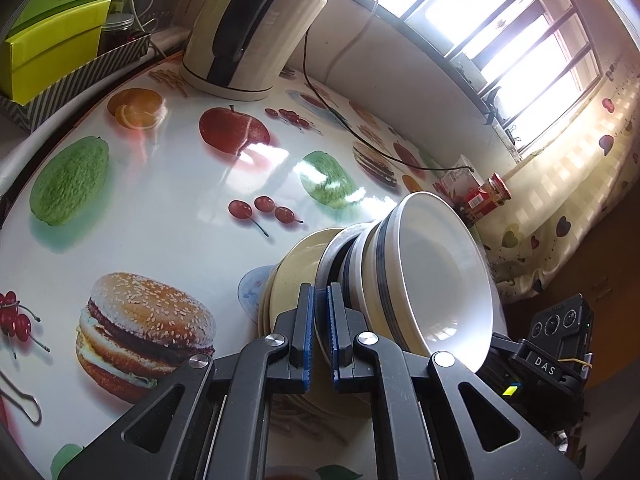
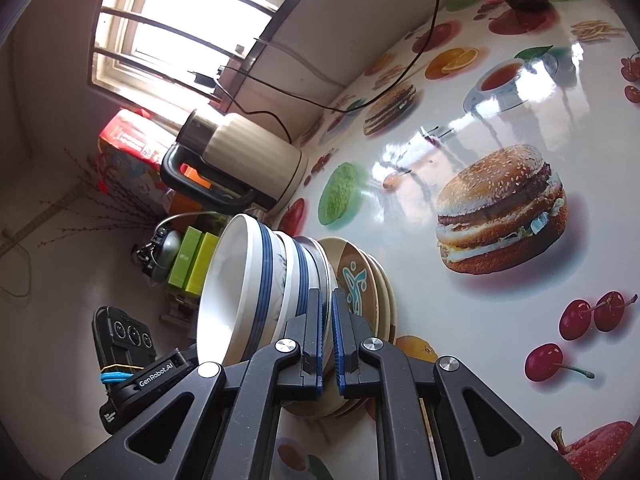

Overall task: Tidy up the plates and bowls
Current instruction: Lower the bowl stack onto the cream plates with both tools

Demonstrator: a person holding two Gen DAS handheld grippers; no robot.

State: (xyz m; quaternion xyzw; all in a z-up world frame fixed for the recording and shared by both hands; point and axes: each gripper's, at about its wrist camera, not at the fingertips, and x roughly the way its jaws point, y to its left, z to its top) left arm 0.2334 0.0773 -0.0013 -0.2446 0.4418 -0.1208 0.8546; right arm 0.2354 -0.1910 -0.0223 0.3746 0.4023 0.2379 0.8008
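Several white bowls with blue bands (image 1: 436, 276) sit nested on a thin grey metal plate (image 1: 334, 250). My left gripper (image 1: 320, 320) is shut on that plate's near rim. In the right wrist view the same bowls (image 2: 240, 280) and metal plate (image 2: 318, 258) appear from the opposite side, with my right gripper (image 2: 329, 320) shut on that rim. Beige plates (image 1: 296, 272) lie just under the stack; the top one shows a blue figure (image 2: 356, 280). Whether the metal plate touches them I cannot tell. Each view shows the other gripper's body beyond the bowls.
The table (image 1: 180, 184) has a glossy cloth printed with fruit and burgers. A cream kettle (image 1: 248, 32) stands at the back with its black cable (image 1: 360, 136) trailing across. Green boxes (image 1: 52, 40) sit in a striped tray, and a red jar (image 1: 490, 196) stands near the window wall.
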